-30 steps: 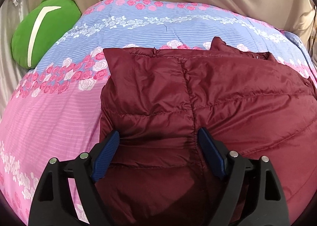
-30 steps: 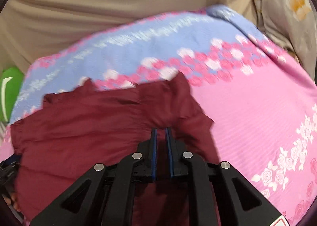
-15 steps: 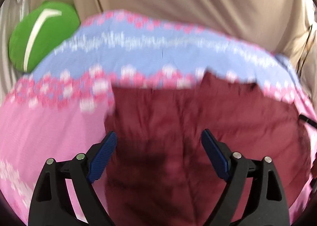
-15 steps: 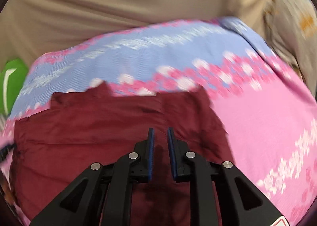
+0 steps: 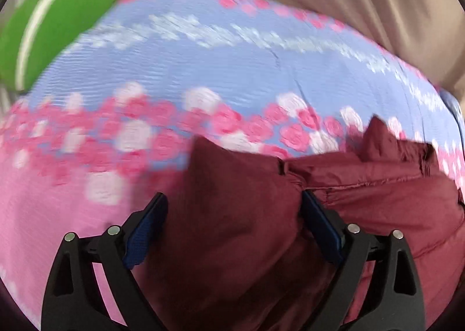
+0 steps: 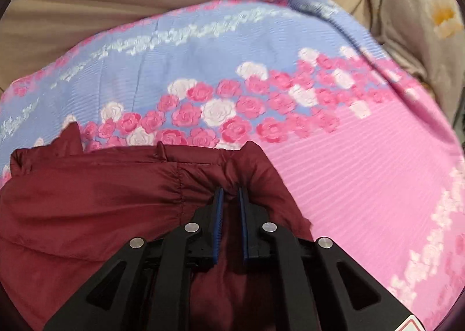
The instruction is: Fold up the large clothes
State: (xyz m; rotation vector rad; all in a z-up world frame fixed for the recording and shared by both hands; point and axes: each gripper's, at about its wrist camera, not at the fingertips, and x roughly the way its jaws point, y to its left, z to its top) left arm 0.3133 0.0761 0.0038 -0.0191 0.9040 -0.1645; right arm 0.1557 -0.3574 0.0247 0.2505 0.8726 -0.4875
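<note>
Two claws on maroon puffer jacket (image 6: 96,203), which lies on floral bedspread (image 6: 363,162). Right claw (image 6: 231,200): jaws nearly closed, narrow gap, jacket edge bunched between pads; looks pinched, likely to carry that side. Left claw (image 5: 232,215): jaws spread wide, raised fold of jacket between them, pads apparently not pressing; probably lining up grip. Jacket's far hem just ahead of both claws. Green cushion (image 5: 52,26) far left beyond left claw.
</note>
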